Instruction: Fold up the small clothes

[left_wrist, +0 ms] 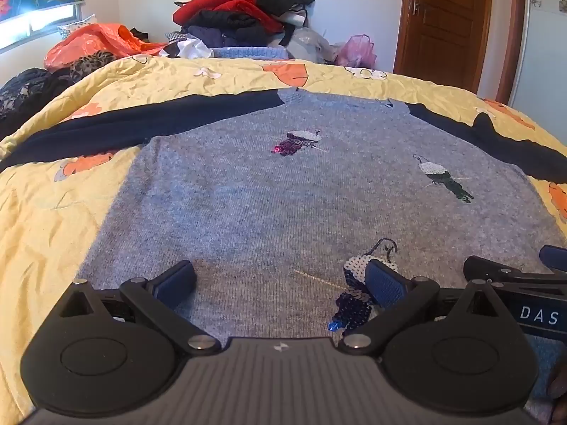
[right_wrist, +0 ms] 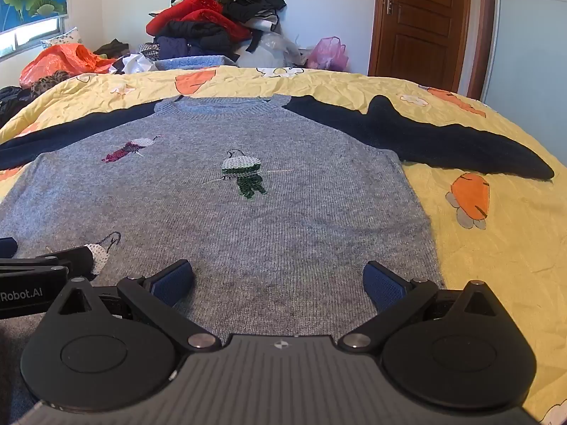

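Behind left tongs (left_wrist: 280,281), sweater (left_wrist: 283,191) hem hidden

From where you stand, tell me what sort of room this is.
Most likely a bedroom at home. A grey sweater lies spread flat on a bed's yellow quilt, a heap of clothes is piled at the far side, and a wooden door stands beyond.

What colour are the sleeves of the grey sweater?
Dark navy sleeves, seen best in the right wrist view.
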Available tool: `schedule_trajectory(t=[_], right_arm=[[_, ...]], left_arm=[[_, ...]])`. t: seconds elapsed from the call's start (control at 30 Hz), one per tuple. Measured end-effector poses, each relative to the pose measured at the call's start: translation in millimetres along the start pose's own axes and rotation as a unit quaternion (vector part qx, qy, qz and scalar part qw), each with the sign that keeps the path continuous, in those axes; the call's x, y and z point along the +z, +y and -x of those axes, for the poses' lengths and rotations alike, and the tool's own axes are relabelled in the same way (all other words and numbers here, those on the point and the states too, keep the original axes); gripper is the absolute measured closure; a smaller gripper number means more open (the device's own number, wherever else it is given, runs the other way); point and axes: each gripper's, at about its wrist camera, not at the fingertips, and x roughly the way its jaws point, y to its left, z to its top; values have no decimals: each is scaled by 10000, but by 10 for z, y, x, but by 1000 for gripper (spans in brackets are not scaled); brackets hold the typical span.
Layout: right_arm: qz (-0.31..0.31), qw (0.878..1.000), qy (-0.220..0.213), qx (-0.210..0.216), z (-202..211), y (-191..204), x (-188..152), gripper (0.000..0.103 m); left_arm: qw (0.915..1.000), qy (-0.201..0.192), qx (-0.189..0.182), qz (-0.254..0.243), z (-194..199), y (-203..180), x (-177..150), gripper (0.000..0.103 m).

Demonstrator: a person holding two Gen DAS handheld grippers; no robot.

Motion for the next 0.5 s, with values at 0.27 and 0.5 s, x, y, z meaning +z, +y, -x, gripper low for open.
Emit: schedule_trajectory(t=[0.27,0.5], right_arm=[[-18,10000,-8,14,4,-3,-3,0],[-22,10000,-10,17,4,-3,-6,0]], left_arm=[[10000,0,-30,13,0,2,6,0],[10000,-12,-19,17,-1,1,2,0]])
